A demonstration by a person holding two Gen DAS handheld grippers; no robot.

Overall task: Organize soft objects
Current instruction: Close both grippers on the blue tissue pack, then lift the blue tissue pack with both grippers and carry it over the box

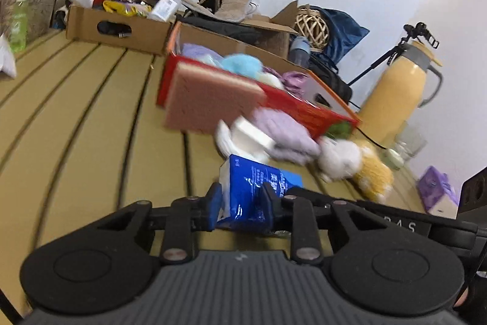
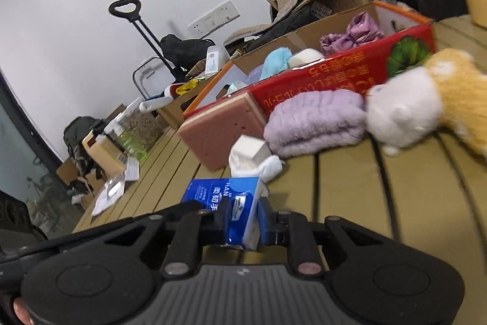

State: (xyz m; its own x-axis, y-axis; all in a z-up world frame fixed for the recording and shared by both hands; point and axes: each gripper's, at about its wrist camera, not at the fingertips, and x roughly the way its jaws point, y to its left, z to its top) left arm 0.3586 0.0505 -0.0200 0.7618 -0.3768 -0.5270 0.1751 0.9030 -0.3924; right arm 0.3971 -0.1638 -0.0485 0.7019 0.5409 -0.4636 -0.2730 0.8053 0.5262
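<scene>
Black linkage arms, silver rivets, blue fingers [image 1: 213, 203], ribbed grey housing

L gripper [image 1: 243, 203] & R gripper [image 2: 242, 218]: both angled down, jaws clamped.

Obstacles ahead: white socks [image 2: 254, 163], pink sponge [image 2: 223, 130], lilac towel [image 2: 316, 121] and plush toy [image 2: 426, 102], crowded against the red box [image 2: 334, 78]. Cardboard boxes [image 1: 118, 26] line the wall. Free passage: bare slatted tabletop [image 1: 76, 118] left of the sponge.
</scene>
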